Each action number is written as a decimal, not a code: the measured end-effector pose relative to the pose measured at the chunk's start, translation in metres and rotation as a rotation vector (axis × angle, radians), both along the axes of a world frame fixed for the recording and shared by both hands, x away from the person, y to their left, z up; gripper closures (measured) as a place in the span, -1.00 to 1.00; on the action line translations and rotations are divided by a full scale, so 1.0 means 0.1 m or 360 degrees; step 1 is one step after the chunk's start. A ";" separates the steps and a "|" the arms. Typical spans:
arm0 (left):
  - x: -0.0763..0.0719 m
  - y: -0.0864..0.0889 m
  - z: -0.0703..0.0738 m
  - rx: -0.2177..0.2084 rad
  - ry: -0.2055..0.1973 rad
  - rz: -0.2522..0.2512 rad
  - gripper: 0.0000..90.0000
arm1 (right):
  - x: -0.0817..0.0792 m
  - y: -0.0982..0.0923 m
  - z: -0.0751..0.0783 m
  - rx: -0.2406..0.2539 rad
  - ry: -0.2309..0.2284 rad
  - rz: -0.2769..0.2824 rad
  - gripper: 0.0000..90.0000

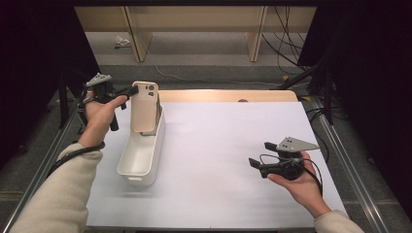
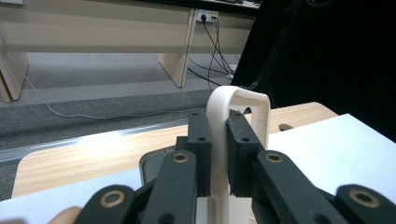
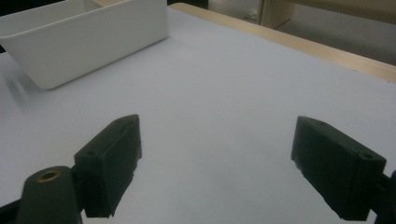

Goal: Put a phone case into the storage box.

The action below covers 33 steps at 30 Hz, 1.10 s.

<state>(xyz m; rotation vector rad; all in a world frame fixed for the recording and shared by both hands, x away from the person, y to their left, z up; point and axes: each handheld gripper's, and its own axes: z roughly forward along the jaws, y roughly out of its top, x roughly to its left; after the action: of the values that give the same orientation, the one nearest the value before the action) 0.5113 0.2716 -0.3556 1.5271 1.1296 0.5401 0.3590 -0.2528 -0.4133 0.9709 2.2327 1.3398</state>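
The left gripper (image 1: pixel 130 91) was clamped on the upper edge of a cream phone case (image 1: pixel 145 107). In the left gripper view, the two black jaws pressed on either side of the case's thin rim (image 2: pixel 219 140), with no gap between the pads and the plastic. The case stood upright, its camera cutout at the top and its back toward the high camera. Its lower end sat inside the far end of a white bin (image 1: pixel 141 158), against the bin's far wall. Whether the case rested on the bin's floor could not be determined.

The bin was a long, narrow, open-topped container. It lay on the left part of the white table surface (image 1: pixel 218 160), with its long axis running from near to far. The left hand (image 1: pixel 99 114) held its gripper beside the far left corner of the table, at the level of the case's top.

The right gripper (image 1: pixel 257 165) was released. In the right gripper view, its jaws stood wide apart with nothing between them, and bare white table surface (image 3: pixel 210 93) showed in the gap. The right hand (image 1: pixel 299 182) held this gripper low over the right part of the table, well apart from the bin and the case. Its jaws pointed left, toward the bin (image 3: pixel 79 42), which appeared at the upper left of the right gripper view.

A strip of wooden table edge (image 1: pixel 228 95) ran along the far side of the white surface.
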 end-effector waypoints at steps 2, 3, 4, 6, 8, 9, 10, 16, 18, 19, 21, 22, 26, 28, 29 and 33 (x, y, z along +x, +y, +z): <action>0.01 0.00 -0.02 0.0003 0.0005 0.0001 0.81 | 0.00 0.00 0.00 0.0001 0.0000 0.0001 -0.62; 0.01 0.00 -0.03 0.0006 0.0006 0.0003 0.81 | 0.00 0.00 0.00 0.0001 0.0000 0.0001 -0.62; 0.02 0.00 -0.04 0.0012 0.0009 0.0005 0.81 | 0.00 0.00 0.00 0.0000 -0.0001 0.0000 -0.62; 0.03 0.00 -0.06 0.0014 0.0014 0.0013 0.81 | 0.00 0.00 0.00 0.0002 0.0000 0.0000 -0.62; 0.04 0.00 -0.09 0.0009 0.0019 0.0013 0.81 | 0.00 0.00 0.00 0.0002 -0.0001 0.0001 -0.62; 0.04 0.00 -0.10 0.0013 0.0023 0.0012 0.81 | 0.00 0.00 0.00 0.0002 -0.0001 0.0002 -0.62; 0.04 0.00 -0.11 0.0017 0.0024 0.0013 0.81 | 0.00 0.00 0.00 0.0001 -0.0001 0.0002 -0.62; 0.05 0.00 -0.17 0.0014 0.0035 0.0019 0.81 | 0.00 0.00 0.00 0.0002 -0.0001 0.0001 -0.62; 0.06 0.00 -0.18 0.0014 0.0036 0.0019 0.81 | 0.00 0.00 0.00 0.0004 0.0000 0.0000 -0.62; 0.06 0.00 -0.18 0.0015 0.0037 0.0019 0.81 | 0.00 0.00 0.00 0.0003 0.0001 -0.0001 -0.62; 0.07 -0.01 -0.20 0.0024 0.0040 0.0019 0.81 | 0.00 0.00 0.00 0.0003 0.0000 0.0001 -0.62; 0.07 -0.01 -0.21 0.0023 0.0042 0.0019 0.81 | 0.00 0.00 0.00 0.0003 0.0000 0.0002 -0.62; 0.08 -0.01 -0.25 0.0019 0.0052 0.0024 0.81 | 0.00 0.00 0.00 0.0004 0.0001 0.0002 -0.62; 0.09 -0.01 -0.27 0.0015 0.0056 0.0026 0.81 | 0.00 0.00 0.00 0.0005 0.0000 0.0002 -0.62; 0.09 -0.01 -0.28 0.0015 0.0057 0.0027 0.81 | 0.00 0.00 0.00 0.0005 0.0000 0.0003 -0.62; 0.10 -0.01 -0.31 0.0013 0.0065 0.0034 0.81 | 0.00 0.00 0.00 0.0006 0.0000 0.0005 -0.62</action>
<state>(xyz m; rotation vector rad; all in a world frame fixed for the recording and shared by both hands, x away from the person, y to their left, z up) 0.5213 0.2709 -0.3864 1.5409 1.1772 0.5308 0.3594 -0.2529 -0.4135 0.9690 2.2334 1.3455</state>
